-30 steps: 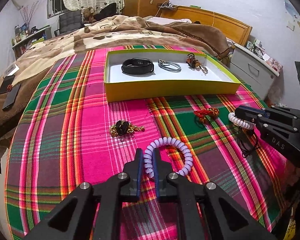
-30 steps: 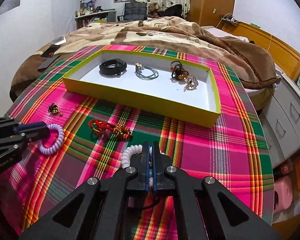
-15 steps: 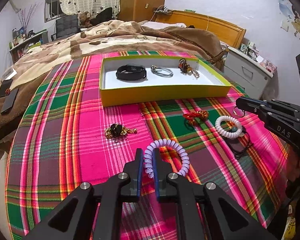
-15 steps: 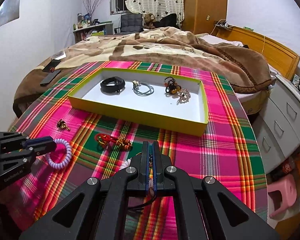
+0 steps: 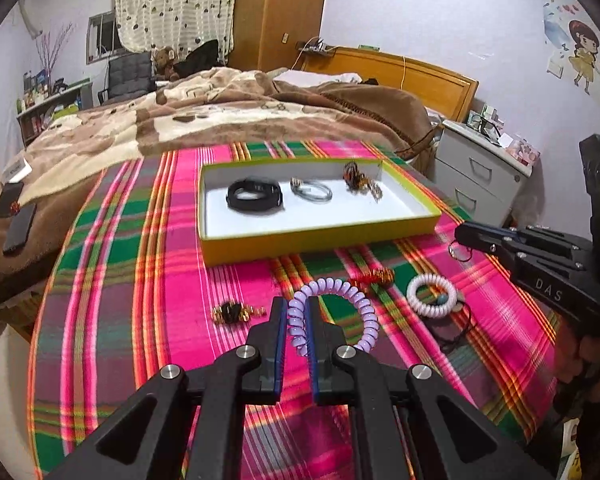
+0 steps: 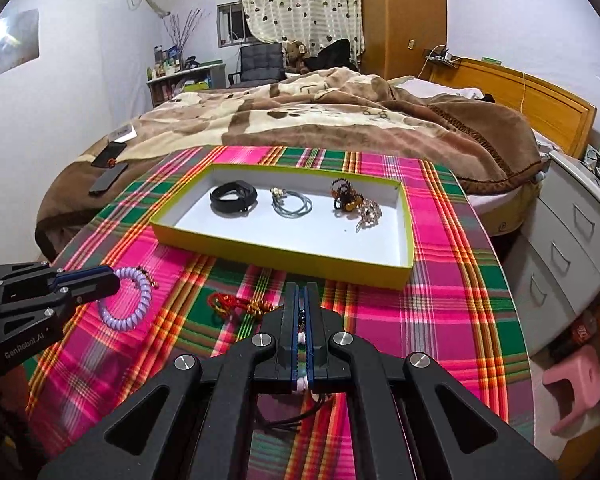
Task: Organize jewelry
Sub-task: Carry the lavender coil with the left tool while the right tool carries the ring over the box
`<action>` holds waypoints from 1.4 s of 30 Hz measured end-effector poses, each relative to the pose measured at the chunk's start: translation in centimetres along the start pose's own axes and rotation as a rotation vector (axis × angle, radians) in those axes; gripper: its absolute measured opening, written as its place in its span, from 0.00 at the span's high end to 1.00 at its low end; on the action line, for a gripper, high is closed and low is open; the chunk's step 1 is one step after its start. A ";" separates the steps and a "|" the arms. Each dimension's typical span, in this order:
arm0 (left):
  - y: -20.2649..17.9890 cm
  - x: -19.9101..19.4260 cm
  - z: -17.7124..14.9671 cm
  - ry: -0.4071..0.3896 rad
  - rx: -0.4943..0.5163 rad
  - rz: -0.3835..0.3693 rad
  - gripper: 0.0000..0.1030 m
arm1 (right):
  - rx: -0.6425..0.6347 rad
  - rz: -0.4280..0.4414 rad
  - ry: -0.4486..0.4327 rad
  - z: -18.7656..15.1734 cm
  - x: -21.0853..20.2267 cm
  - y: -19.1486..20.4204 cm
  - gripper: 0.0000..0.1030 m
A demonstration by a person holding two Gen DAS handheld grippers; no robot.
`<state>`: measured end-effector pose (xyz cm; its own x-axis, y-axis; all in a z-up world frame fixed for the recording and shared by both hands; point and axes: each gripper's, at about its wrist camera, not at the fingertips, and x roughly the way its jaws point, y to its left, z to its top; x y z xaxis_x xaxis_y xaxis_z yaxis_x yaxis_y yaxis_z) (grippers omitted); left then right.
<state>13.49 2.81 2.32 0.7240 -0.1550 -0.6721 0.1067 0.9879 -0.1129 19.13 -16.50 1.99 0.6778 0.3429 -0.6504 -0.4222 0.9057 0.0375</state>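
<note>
My left gripper [image 5: 298,312] is shut on a purple spiral bracelet [image 5: 364,312] and holds it above the plaid cloth; it also shows in the right wrist view [image 6: 130,304]. My right gripper [image 6: 301,300] is shut on a thin black cord with a small ring [image 5: 459,251] hanging at its tip. A white spiral bracelet [image 5: 432,295] with the black cord lies on the cloth under the right gripper. The yellow tray [image 5: 320,236] holds a black band [image 5: 254,195], a grey ring bracelet [image 5: 311,194] and a beaded piece [image 5: 358,180].
A red-gold knot ornament [image 5: 374,278] and a gold-black chain [image 5: 236,313] lie on the cloth before the tray. A bed with a brown blanket [image 6: 320,120] lies behind. Grey drawers [image 6: 572,248] stand to the right. Phones [image 5: 14,220] lie at the far left.
Both grippers have risen and pulled back from the table. The white spiral bracelet slipped from the right gripper's tip onto the cloth; the cord stays pinched.
</note>
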 end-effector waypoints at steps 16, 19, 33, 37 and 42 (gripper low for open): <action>1.6 2.9 5.7 -0.045 0.017 0.023 0.92 | 0.038 0.016 -0.012 3.6 2.9 -1.6 0.98; 2.0 4.0 6.7 -0.041 0.022 0.030 0.92 | 0.039 0.010 -0.007 4.4 4.0 -2.2 0.98; 4.8 9.7 8.0 0.037 0.011 0.084 0.92 | 0.069 -0.005 0.046 5.8 9.5 -5.3 0.98; 5.4 10.9 7.7 0.064 0.007 0.093 0.92 | 0.063 -0.004 0.061 5.7 10.9 -5.3 0.98; 5.6 12.0 7.6 0.089 0.010 0.101 0.91 | 0.061 -0.008 0.085 5.6 12.4 -5.4 0.98</action>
<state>27.96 6.51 -0.84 0.6678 -0.0547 -0.7423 0.0435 0.9985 -0.0345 33.15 -15.78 -2.02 0.6261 0.3160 -0.7128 -0.3782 0.9225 0.0767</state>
